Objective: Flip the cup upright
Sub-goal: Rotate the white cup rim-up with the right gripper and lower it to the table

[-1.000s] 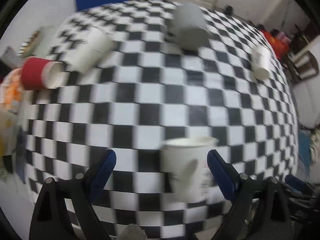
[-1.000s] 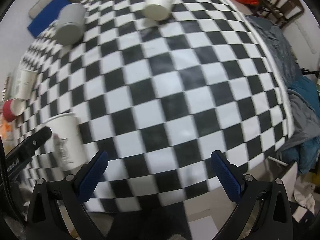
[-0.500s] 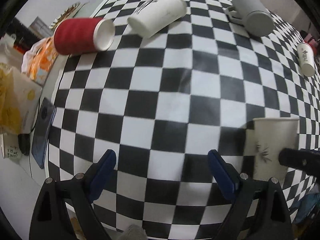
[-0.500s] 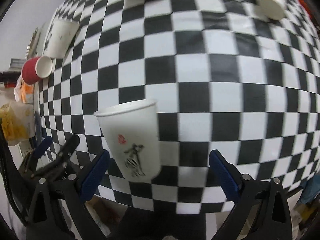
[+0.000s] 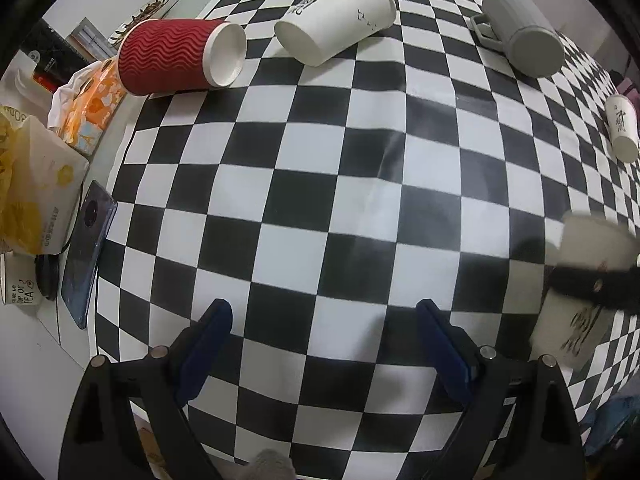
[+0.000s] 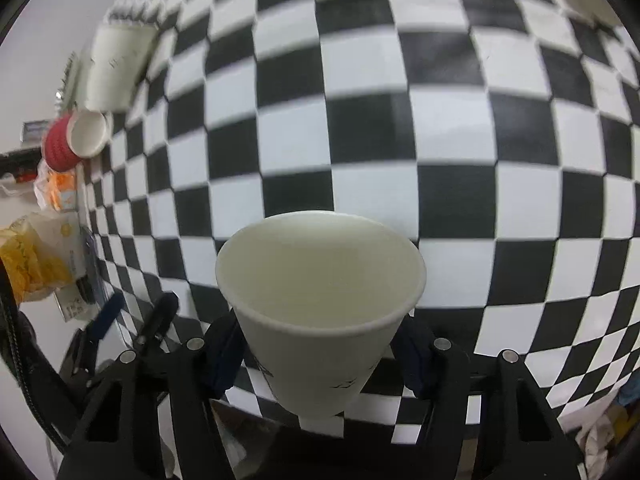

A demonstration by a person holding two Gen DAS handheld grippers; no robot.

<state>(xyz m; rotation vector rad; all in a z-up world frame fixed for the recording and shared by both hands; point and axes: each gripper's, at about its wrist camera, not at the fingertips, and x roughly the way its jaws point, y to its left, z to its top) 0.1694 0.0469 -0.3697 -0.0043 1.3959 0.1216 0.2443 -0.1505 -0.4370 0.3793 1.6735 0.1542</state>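
A white paper cup with black ink marks (image 6: 320, 308) stands mouth up between the blue pads of my right gripper (image 6: 322, 360), which closes on its lower wall near the table's front edge. The same cup (image 5: 580, 292) shows blurred at the right of the left wrist view, with a black finger (image 5: 588, 286) across it. My left gripper (image 5: 324, 344) is open and empty above the checkered cloth. A red ribbed cup (image 5: 176, 56), a big white cup (image 5: 336, 16), a grey mug (image 5: 520, 36) and a small white cup (image 5: 620, 128) lie on their sides.
The black-and-white checkered cloth (image 5: 320, 184) covers the table. At its left edge lie a dark phone (image 5: 86, 252), a yellow snack box (image 5: 32, 192), an orange packet (image 5: 92, 112) and a small tea cup (image 5: 16, 284).
My right gripper moved in around the upright white cup and closed on it. My left gripper drew away to the left, so the cup slid to its right edge.
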